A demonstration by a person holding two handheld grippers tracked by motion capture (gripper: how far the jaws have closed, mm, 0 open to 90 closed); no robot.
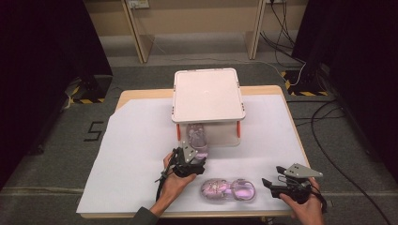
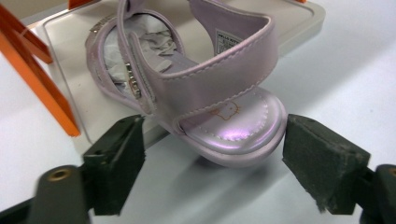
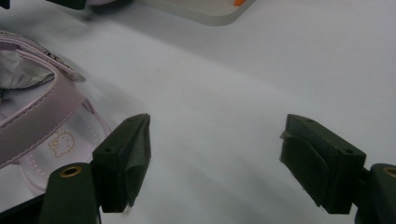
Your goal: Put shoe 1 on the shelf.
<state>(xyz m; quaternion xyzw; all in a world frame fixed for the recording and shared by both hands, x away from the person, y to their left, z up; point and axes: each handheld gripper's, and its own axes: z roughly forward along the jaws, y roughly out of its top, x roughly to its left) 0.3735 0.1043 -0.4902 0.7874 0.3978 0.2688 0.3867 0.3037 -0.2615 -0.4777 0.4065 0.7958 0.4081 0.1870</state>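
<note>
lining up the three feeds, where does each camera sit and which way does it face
High view: above the person's side, looking forward and down at the table, both hands and grippers.
Left gripper view: rides the left gripper, open jaws flanking the sandal's heel at the shelf base.
Right gripper view: rides the right gripper, over bare sheet.
Shared: second sandal.

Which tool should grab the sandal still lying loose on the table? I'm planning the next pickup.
Right, probably. The open right tool sits beside the loose sandal, while the left tool straddles the sandal on the rack shelf.
</note>
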